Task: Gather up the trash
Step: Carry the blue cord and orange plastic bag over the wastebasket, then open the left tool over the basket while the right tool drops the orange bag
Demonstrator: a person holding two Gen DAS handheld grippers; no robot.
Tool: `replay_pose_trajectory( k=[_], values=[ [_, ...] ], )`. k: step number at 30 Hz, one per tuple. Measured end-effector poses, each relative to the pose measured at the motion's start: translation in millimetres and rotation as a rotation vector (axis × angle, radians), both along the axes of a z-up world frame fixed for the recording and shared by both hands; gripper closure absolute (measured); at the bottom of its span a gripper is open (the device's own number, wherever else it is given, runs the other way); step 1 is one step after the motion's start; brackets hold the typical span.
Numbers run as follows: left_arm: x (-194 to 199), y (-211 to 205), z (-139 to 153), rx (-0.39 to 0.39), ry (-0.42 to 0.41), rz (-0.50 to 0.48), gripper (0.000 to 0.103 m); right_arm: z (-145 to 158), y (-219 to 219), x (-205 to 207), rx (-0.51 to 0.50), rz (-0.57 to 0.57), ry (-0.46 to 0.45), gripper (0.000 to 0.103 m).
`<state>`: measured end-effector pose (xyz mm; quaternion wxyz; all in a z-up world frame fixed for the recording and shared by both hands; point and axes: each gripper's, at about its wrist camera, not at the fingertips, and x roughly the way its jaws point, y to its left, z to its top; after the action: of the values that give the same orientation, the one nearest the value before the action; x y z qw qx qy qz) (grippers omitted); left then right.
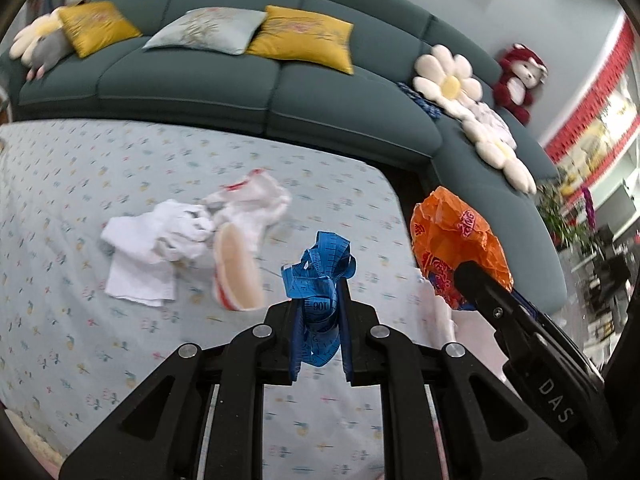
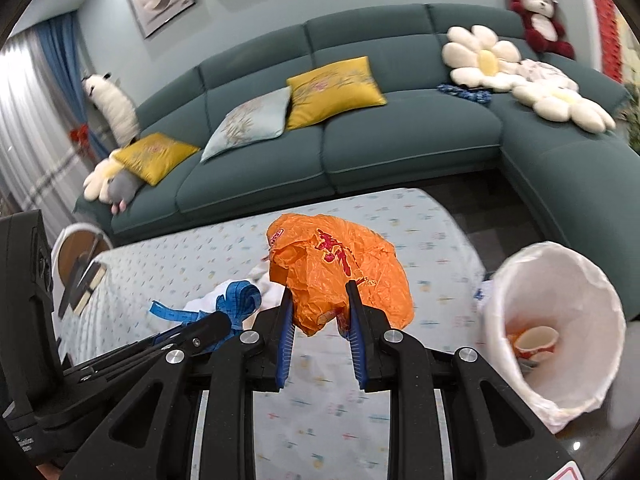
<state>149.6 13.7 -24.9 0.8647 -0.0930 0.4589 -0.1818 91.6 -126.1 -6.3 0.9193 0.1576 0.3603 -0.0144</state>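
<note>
The left claw (image 1: 320, 300) is clamped on a bunched blue measuring tape (image 1: 320, 268). Just to its right, the right claw (image 2: 320, 300) grips a crumpled orange plastic bag (image 2: 340, 268). Both hang above the floral-clothed surface (image 1: 120, 340). A white-lined bin (image 2: 560, 320), right of the right claw, holds a paper cup (image 2: 536, 340).

Both grippers are black, angular linkages with round silver pins at the joints. The left gripper (image 1: 319, 300) and right gripper (image 2: 319, 300) carry blue ribbed finger pads. White letters "DAS" mark the right gripper's body beside the left one.
</note>
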Motion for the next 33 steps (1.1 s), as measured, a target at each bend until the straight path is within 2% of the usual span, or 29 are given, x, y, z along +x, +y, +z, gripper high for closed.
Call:
replay_pose_trajectory(
  k=[17,24,33],
  values=[
    [-41.8,-147.0,6.5,0.063,-0.029,-0.247,0.088,-10.2,-126.2,-64.7,0.051,-0.223,-0.01,0.08],
    [-51.7,-188.5,2.5,0.085,-0.031,-0.313,0.088,-23.2,-168.9,-83.5,0.081,-0.31,0.002,0.08],
    [-58.5,-226.3,-5.1,0.108,-0.026,-0.374,0.088,-41.2,-197.7,-94.4,0.095,-0.359,0.026,0.08]
  ],
)
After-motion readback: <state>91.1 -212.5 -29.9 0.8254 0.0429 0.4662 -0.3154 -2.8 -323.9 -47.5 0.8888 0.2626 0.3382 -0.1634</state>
